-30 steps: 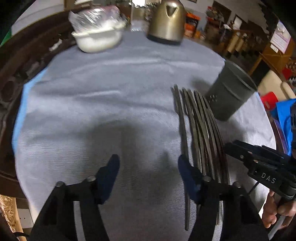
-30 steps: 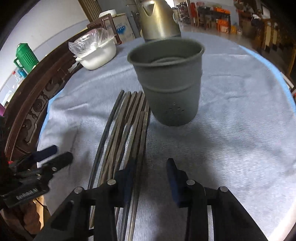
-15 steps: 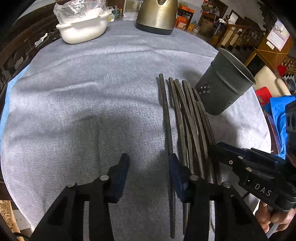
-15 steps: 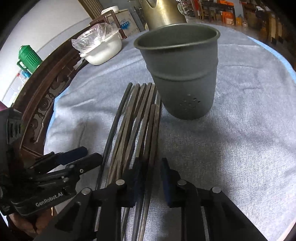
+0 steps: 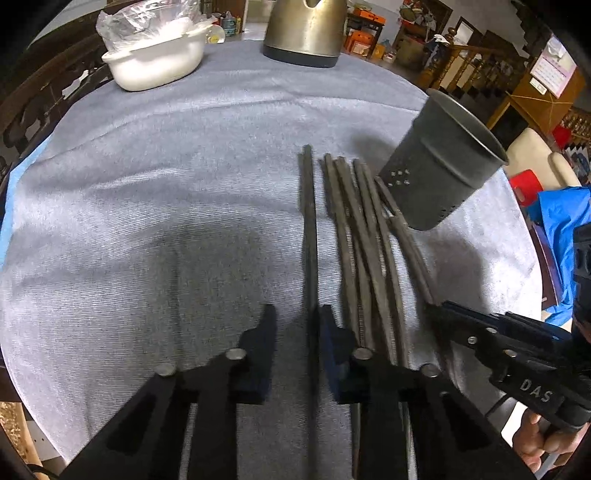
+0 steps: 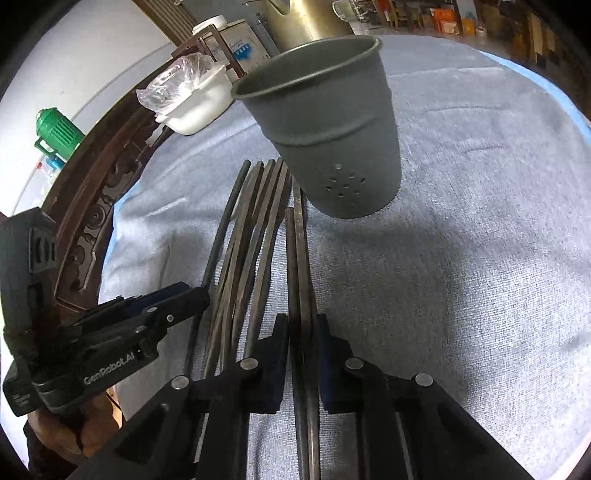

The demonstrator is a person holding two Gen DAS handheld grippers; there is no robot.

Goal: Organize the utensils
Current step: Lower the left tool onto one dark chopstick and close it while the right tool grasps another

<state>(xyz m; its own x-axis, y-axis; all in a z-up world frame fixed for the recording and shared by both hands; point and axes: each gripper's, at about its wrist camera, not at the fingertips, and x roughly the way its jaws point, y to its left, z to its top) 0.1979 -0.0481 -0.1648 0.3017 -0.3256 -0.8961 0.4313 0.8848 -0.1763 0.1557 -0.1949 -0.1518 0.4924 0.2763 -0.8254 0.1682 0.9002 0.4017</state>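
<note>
Several dark chopsticks lie in a fan on the grey cloth, beside a tilted-looking dark metal holder cup with holes near its base. The leftmost chopstick runs between the jaws of my left gripper. Those jaws are closing, with a gap still showing on the stick's left side. My right gripper is closing on the two rightmost chopsticks, and its pads press them on both sides. The cup stands just beyond their far ends.
A white bowl under plastic wrap and a brass-coloured kettle stand at the table's far side. A carved dark wooden rim rings the cloth. A green jug sits off the table, and blue fabric lies past its right edge.
My left gripper slid right until the leftmost chopstick lay between its narrowing jaws. The right jaws narrowed onto two chopsticks, which now sit apart from the bundle.
</note>
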